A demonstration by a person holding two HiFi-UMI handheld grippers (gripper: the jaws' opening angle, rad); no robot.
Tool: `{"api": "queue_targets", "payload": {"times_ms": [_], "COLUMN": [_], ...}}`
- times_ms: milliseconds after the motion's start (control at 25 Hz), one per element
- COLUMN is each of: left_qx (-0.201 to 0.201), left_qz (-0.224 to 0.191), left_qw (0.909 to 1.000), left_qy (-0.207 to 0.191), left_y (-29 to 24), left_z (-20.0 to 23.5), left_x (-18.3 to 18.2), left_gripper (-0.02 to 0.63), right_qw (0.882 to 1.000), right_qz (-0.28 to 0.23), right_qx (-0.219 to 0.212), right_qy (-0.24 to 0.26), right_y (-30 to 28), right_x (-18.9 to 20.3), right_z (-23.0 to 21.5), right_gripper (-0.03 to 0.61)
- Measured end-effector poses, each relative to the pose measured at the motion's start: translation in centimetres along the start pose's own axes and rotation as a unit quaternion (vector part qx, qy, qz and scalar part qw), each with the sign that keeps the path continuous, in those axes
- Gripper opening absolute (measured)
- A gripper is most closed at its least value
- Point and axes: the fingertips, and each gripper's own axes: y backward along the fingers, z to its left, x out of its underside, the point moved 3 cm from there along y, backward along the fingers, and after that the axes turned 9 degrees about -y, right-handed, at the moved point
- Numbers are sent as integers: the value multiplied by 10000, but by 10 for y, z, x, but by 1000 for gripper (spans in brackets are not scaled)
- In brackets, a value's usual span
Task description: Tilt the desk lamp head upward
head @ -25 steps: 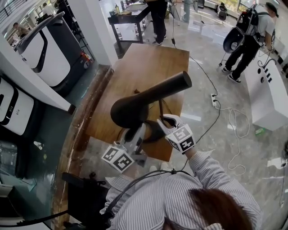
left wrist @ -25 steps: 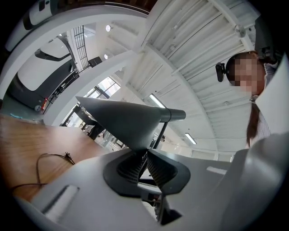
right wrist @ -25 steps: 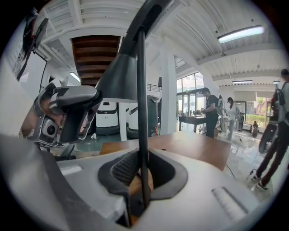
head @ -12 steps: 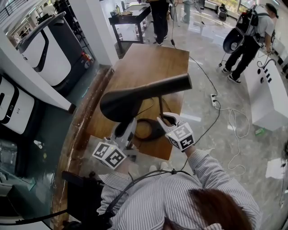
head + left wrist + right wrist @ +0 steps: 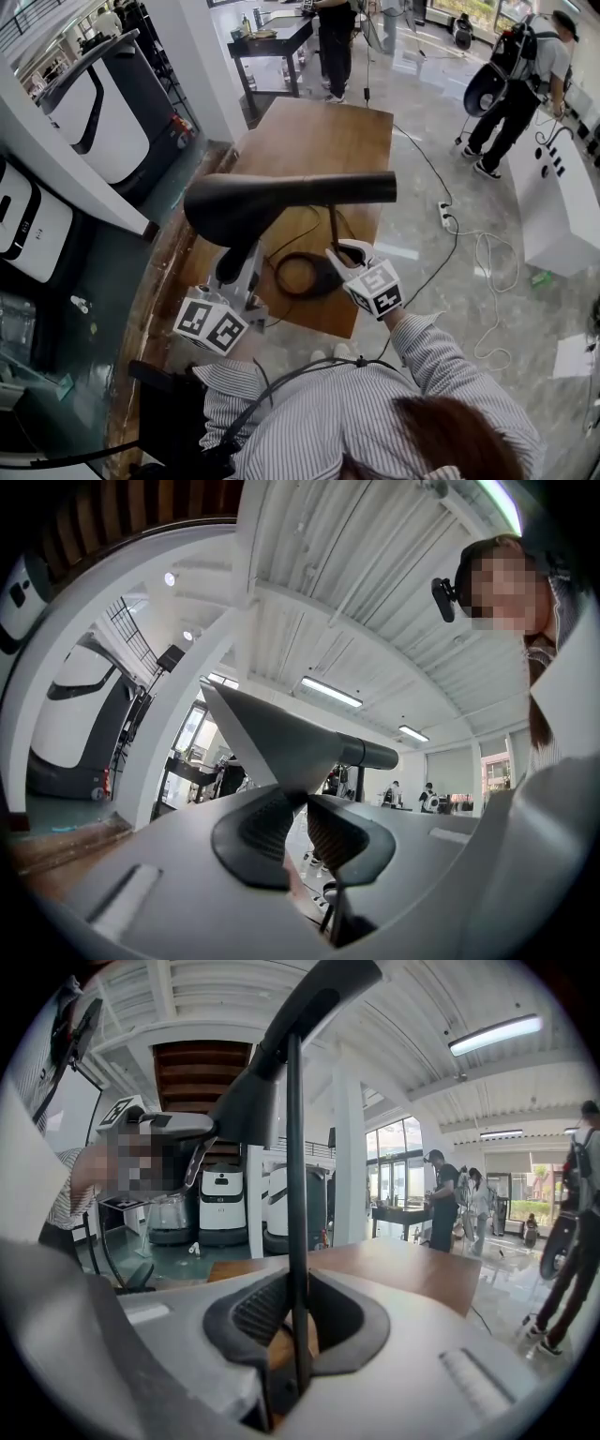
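- Left gripper (image 5: 232, 272) angles up from below in the head view, its jaws clamped on the underside of the desk lamp head (image 5: 272, 199), which lies about level above the wooden table (image 5: 319, 141); right gripper (image 5: 343, 255) points in at the lamp stem (image 5: 333, 225)
- Left gripper view: both pads pinch the desk lamp head's lower edge
- Right gripper view: jaws are clenched on the thin upright lamp stem

Right claw (image 5: 292, 1335) clamped on thin black lamp stem (image 5: 296, 1194), lamp head (image 5: 277, 1054) overhead, wooden table (image 5: 412, 1269) beyond
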Motion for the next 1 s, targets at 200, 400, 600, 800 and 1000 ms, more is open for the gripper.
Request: {"api": "queue_targets", "payload": {"times_ms": [200, 400, 600, 800, 1000], "left_qx": [-125, -213, -276, -355, -395], "left_qz": [-77, -96, -155, -135, -146], "left_qw": [9993, 9982, 9957, 9917, 9903], "left_qy": [-345, -554, -870, -1225, -1327], "left_y": [3, 4, 3, 2, 0], "left_z": [4, 7, 9, 7, 8], "left_x": [-18, -31, -51, -64, -74], "left_gripper": [40, 40, 40, 40, 40], "right_qw": [10000, 10000, 9999, 9999, 9999], "right_qz": [-42, -32, -9, -33, -12], "right_qx": [10, 17, 18, 10, 31], "right_qy": [-9, 77, 145, 126, 124], "right_y": [1, 0, -1, -1, -3], "right_x": [0, 0, 1, 3, 1], "right_z": [1, 2, 2, 2, 1], "right_gripper": [54, 54, 54, 54, 54]}}
